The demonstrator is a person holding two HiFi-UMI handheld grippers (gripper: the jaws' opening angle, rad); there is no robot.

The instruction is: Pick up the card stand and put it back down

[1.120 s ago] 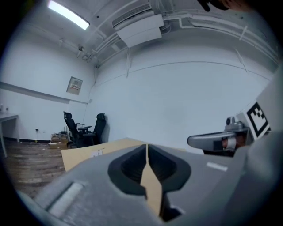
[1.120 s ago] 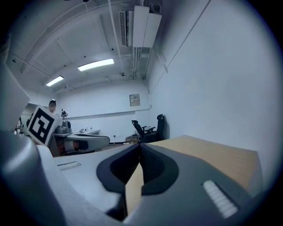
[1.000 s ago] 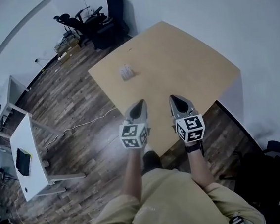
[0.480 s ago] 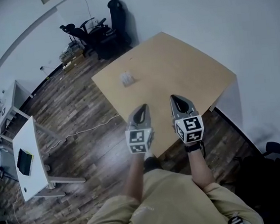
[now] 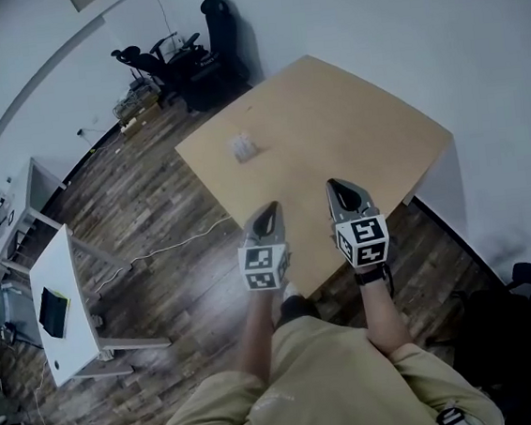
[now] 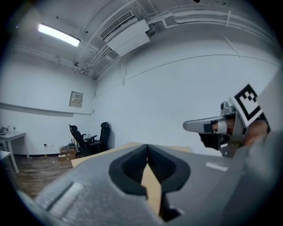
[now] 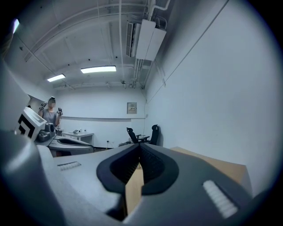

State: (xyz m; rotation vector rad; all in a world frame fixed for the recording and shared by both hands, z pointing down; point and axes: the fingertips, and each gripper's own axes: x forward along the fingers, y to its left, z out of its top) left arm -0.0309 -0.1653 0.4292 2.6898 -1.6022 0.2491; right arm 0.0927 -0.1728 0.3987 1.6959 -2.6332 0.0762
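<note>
Hovering at the near edge of the pale wooden table (image 5: pixel 350 122); holding grey left gripper (image 5: pixel 266 209) and grey right gripper (image 5: pixel 337 186) fully closed, gripping nothing; leaving the small translucent card stand (image 5: pixel 242 146) untouched near the far-left edge, awaiting pickup and set-down.

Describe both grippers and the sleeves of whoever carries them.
The left gripper and right gripper look alike: grey shells that taper to a point, with black ribbed pads inside. Each carries a white cube printed with black square markers. The person wears a beige short-sleeved shirt and a dark band on the right wrist.
</note>
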